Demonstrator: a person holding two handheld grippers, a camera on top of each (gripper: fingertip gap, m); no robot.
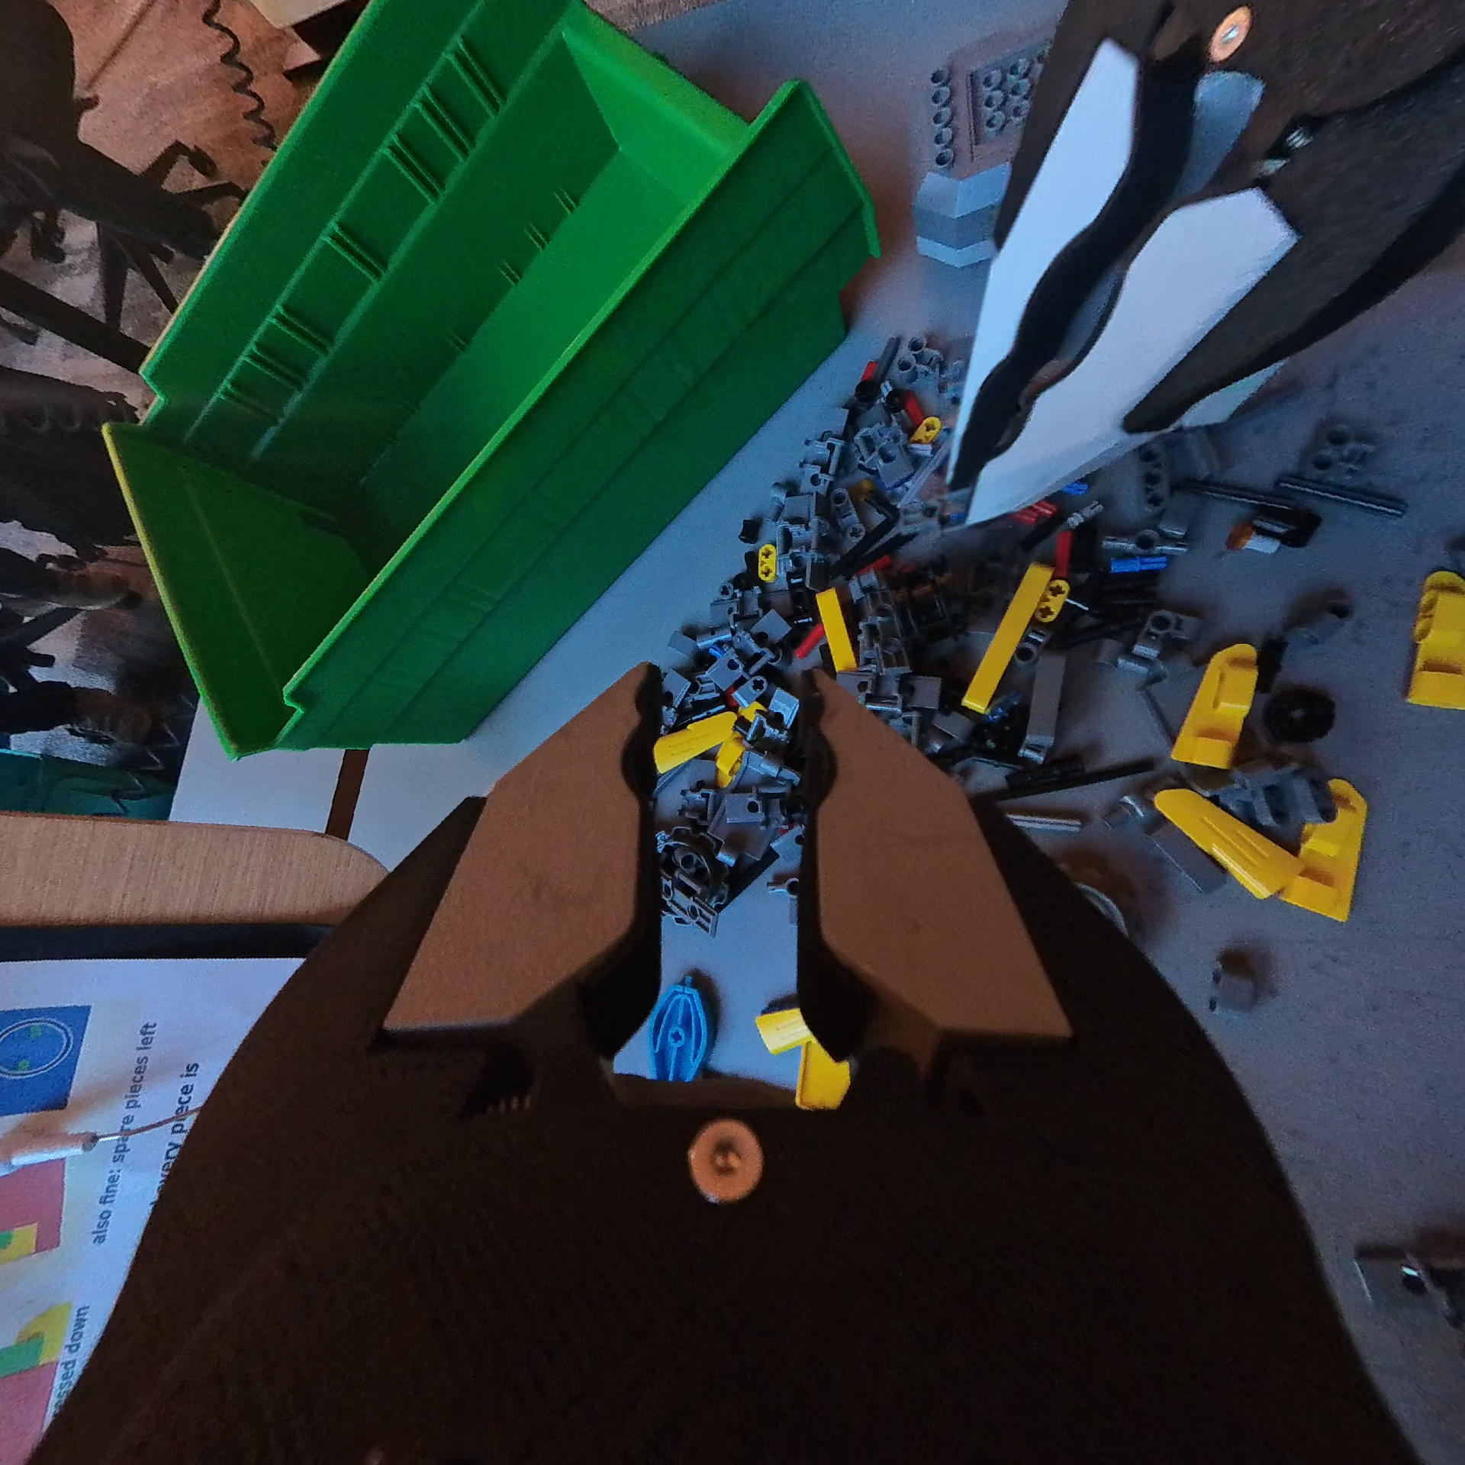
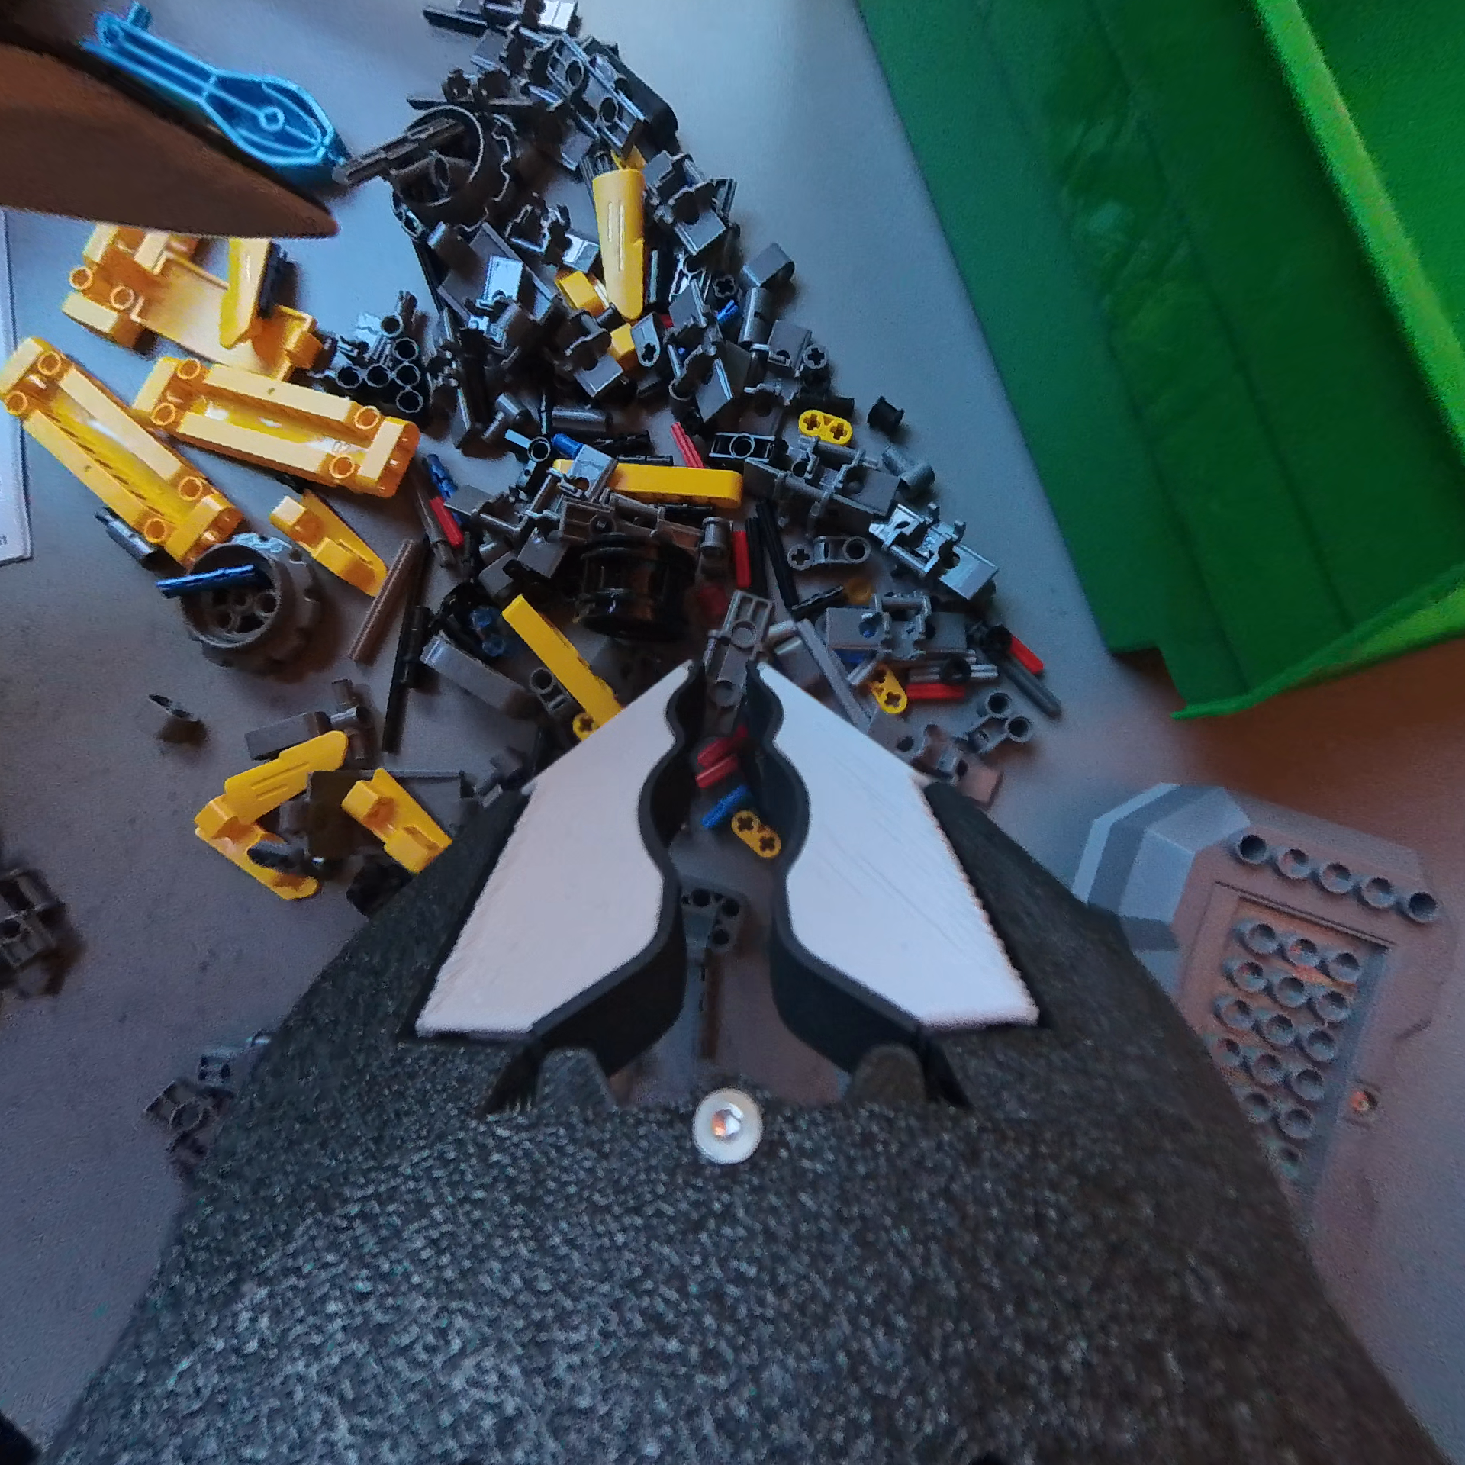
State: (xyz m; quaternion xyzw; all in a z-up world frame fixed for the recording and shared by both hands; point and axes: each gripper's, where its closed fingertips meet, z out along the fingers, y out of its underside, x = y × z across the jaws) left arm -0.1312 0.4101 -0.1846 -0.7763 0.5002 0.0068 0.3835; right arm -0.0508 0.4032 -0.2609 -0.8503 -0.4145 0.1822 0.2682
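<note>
Over brick pile (image 1: 872, 634), both tools gape.

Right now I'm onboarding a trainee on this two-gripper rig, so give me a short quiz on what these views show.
1. True or false: the green bin lies tipped on its side beside the pile of parts.
2. Which piece lies on the table under the left gripper, back near the base of its fingers? A) blue piece B) grey studded plate C) wheel hub
3. Fill in: the right gripper has ___ fingers, its tips close together over the pile's edge.

Key: 1 true; 2 A; 3 white.
</note>
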